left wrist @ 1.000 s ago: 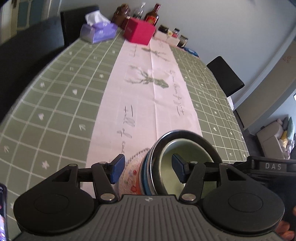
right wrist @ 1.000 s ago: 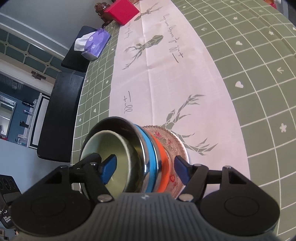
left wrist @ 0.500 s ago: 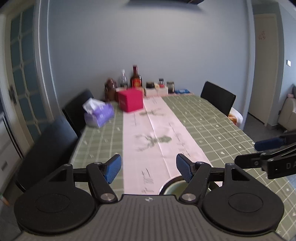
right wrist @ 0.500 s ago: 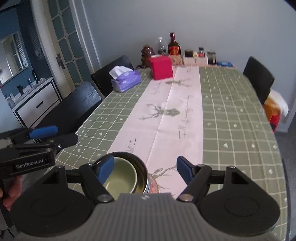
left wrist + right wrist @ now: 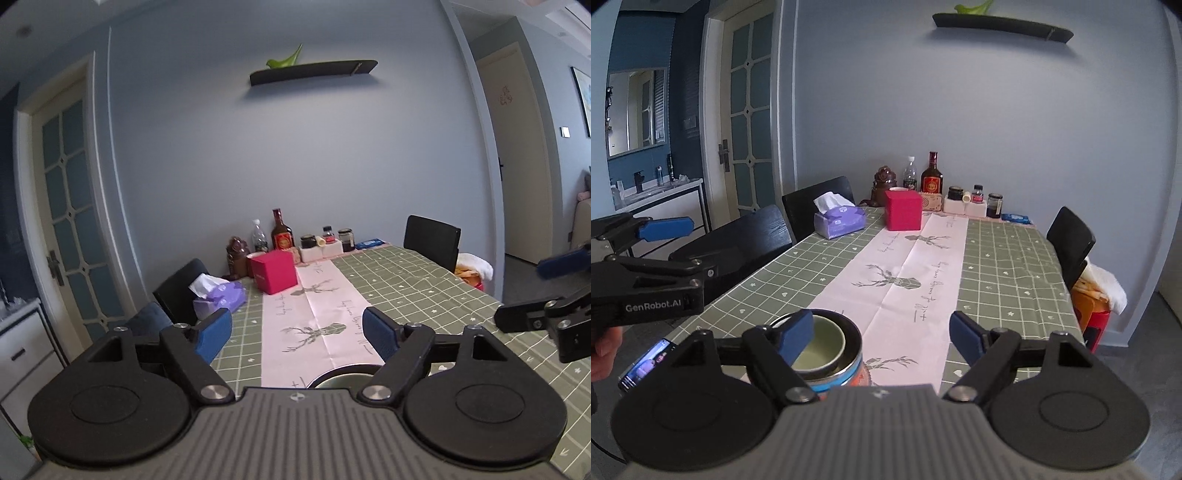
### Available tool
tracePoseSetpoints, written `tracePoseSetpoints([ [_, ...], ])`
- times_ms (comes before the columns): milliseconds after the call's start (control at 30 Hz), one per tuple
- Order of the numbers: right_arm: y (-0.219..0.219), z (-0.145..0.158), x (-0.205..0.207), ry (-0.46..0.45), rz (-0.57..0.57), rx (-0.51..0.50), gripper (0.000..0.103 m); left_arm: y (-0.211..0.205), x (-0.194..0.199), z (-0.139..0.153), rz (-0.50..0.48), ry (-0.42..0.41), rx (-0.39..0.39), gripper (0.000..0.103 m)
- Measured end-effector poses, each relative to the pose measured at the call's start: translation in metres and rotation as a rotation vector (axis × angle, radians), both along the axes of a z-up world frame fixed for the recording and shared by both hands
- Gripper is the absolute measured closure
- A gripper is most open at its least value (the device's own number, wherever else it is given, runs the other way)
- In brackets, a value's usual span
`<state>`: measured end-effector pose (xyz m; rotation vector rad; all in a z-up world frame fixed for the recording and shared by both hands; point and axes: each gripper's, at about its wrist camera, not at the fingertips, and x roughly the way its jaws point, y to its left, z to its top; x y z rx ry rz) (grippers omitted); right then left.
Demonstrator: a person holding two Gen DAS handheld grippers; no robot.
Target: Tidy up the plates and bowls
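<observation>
A stack of bowls stands on the pink runner at the near end of the table: a pale green bowl (image 5: pixel 822 341) nested in a steel bowl (image 5: pixel 855 345), over blue and orange rims on a patterned plate (image 5: pixel 866 374). In the left wrist view only the stack's dark rim (image 5: pixel 341 371) shows, low behind the gripper body. My left gripper (image 5: pixel 297 334) and my right gripper (image 5: pixel 882 338) hang above and behind the stack. The jaws of both are opening, with nothing between them. The two grippers are level and side by side.
Far along the green checked tablecloth (image 5: pixel 1008 266) stand a red box (image 5: pixel 903 210), a purple tissue pack (image 5: pixel 839 219) and several bottles and jars (image 5: pixel 931 177). Black chairs (image 5: pixel 753 240) line both sides. A phone (image 5: pixel 646 365) lies at the near left edge, by a hand (image 5: pixel 604 347).
Both grippers let go of the stack, rolled upright, rose and drew back. Their jaws widened. The stack, which lay sideways in the views, now stands low in front of them.
</observation>
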<state>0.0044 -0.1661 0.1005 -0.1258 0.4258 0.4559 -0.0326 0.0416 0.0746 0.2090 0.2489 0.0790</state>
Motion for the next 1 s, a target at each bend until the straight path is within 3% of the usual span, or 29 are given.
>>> tracePoseSetpoints([
  [167,-0.013,-0.019,-0.035,-0.054,-0.099,0.050,0.020,-0.012,-0.023,-0.017,0.057,-0.030,0.013,0.005],
  [367,-0.028,-0.042,-0.058,0.008,-0.184,0.176,0.019,-0.012,-0.036,-0.040,0.089,0.052,-0.033,0.005],
  [533,-0.020,-0.063,-0.070,0.036,-0.212,0.149,0.019,-0.012,-0.042,-0.064,0.120,0.177,-0.062,0.005],
  [767,-0.007,-0.092,-0.068,0.148,-0.197,0.104,0.019,-0.011,-0.041,-0.093,0.131,0.316,-0.093,0.005],
  [1000,-0.002,-0.107,-0.065,0.210,-0.186,0.090,0.019,-0.005,-0.045,-0.101,0.156,0.348,-0.126,0.005],
])
